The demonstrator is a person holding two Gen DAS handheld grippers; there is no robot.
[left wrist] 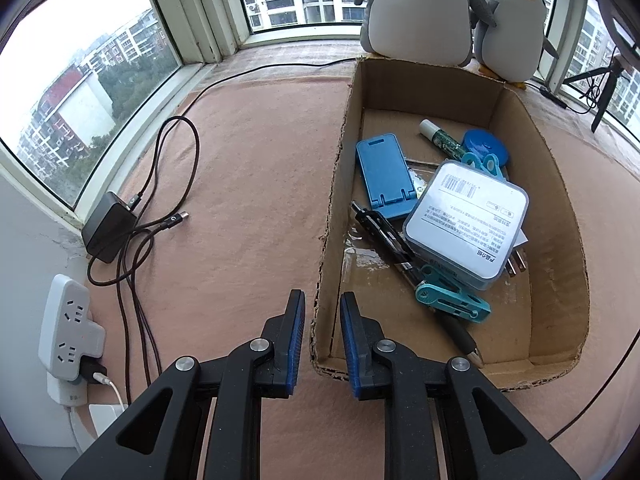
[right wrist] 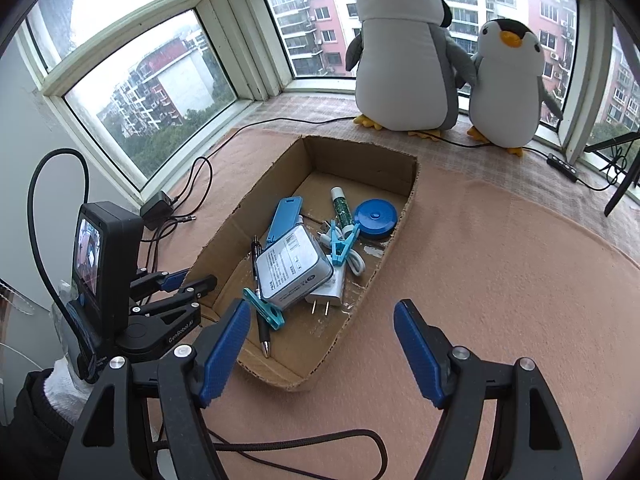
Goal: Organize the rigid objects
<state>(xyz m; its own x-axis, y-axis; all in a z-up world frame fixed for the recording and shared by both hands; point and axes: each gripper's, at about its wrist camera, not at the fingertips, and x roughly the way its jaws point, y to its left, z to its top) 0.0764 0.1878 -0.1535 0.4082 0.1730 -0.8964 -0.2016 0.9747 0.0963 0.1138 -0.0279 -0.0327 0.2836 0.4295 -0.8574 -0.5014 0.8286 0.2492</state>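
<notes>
One cardboard box [right wrist: 400, 184] on the pink tabletop [right wrist: 500, 280] holds one clear case [right wrist: 292, 270], one blue phone stand [left wrist: 380, 172], one round tape measure [right wrist: 376, 216], one glue stick [right wrist: 340, 204], one pen [left wrist: 404, 256], a white charger [right wrist: 330, 292] and, I think, two teal clips [right wrist: 342, 246]. Left gripper [left wrist: 322, 340] fingers sit narrowly parted around the box's near wall, maybe not touching. Right gripper [right wrist: 320, 348] is spread wide, holding nothing, with open tabletop on its right.
</notes>
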